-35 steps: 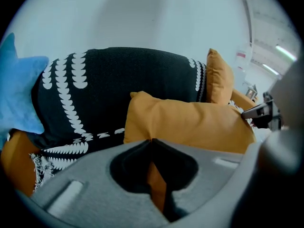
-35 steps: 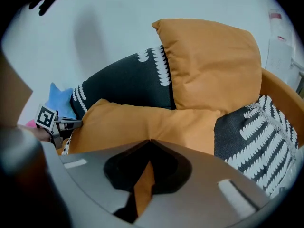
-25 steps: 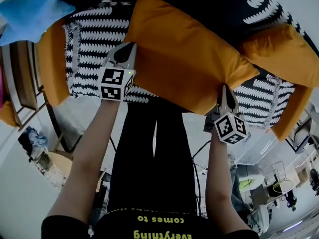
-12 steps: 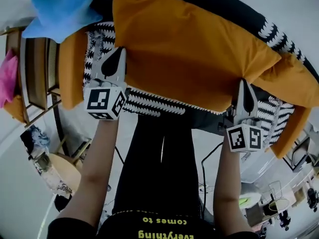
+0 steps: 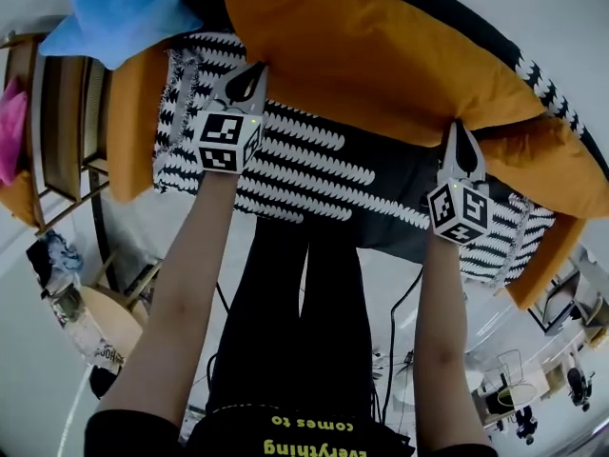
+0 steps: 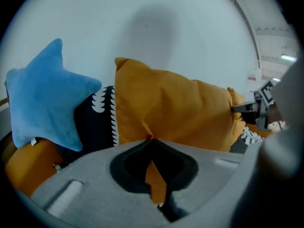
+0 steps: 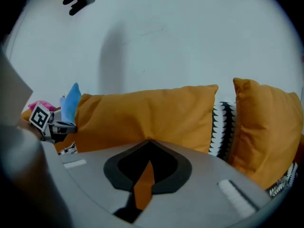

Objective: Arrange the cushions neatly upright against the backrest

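We are clamping the left tool (image 5: 249,72) and right tool (image 5: 461,127) tight on the lower edge of the long orange cushion (image 5: 371,55), at the back of the patterned sofa (image 5: 314,165). The left gripper view is showing a blue star cushion (image 6: 45,106); the right, a second orange cushion (image 7: 266,127) standing upright.

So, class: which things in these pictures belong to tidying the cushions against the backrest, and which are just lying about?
Belong to the job: large orange cushion, pinched by left gripper and right gripper; second orange cushion; blue star cushion; patterned sofa.
Lying about: pink item, wooden frame, round table.
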A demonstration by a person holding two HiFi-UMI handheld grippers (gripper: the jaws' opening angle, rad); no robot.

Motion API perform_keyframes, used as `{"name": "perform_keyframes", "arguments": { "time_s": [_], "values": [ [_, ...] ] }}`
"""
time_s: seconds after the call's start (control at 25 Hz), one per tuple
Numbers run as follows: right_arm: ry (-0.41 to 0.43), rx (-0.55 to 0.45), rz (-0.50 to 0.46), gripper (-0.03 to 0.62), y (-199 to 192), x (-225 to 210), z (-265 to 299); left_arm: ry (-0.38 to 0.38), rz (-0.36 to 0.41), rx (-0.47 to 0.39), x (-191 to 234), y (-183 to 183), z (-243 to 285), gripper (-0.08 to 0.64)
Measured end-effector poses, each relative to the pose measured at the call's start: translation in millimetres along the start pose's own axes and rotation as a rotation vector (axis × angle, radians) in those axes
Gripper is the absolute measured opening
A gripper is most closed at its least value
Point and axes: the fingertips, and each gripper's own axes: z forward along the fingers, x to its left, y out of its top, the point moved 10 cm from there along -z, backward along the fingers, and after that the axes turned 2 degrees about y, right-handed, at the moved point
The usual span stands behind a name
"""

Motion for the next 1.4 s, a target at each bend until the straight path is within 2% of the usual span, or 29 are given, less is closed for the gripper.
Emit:
{"name": "perform_keyframes", "arguments": {
  "time_s": [0.08,0.24,0.32,0.4,0.48,0.52,0.72,1.0,1.2,1.28,1.4],
  "values": [
    [-0.002,-0.002,0.013,0.017,-2.1,-0.5,2.6,0.001,-0.010,-0.015,1.8,-1.4,3.5,0.005],
    [-0.018,0.021,0.047,0.018,-1.1,-2.5,8.3,0.038,0.025,0.013,-1.2,1.6,7.3,0.023],
    [-0.026,0.032,0.082,0.028,3.4,-6.0,8.8,0.035,-0.005,0.012,-1.0,5.9,5.6,0.034],
    [-0.041,0.024,0.099,0.066,8.6,-6.6,6.3,0.037,-0.024,-0.001,1.0,9.2,-0.5,0.052],
    [-0.052,-0.009,0.098,0.115,14.8,-6.7,-0.4,0.041,-0.020,-0.021,0.4,14.0,-10.0,0.075],
    [-0.056,-0.031,0.099,0.120,18.8,-7.2,-5.4,0.039,-0.013,-0.030,-1.4,18.3,-15.5,0.083],
    [-0.054,-0.142,0.112,0.083,44.5,1.4,-39.7,0.014,0.036,-0.093,-13.7,53.2,-47.7,0.084],
    [-0.021,-0.265,0.043,0.014,107.2,41.6,-114.3,0.014,-0.022,-0.222,-23.2,121.6,-118.4,0.083],
    [0.037,-0.331,0.078,0.012,157.3,64.2,-169.6,0.058,0.013,-0.258,-34.2,162.9,-175.5,0.033],
    [0.065,-0.358,0.065,0.012,180.1,76.5,-184.5,0.050,0.019,-0.297,-36.6,180.0,-194.8,0.011],
    [0.083,-0.391,0.044,0.012,209.6,87.7,-215.1,0.023,-0.015,-0.356,-40.4,205.6,-227.3,0.000]
  ]
}}
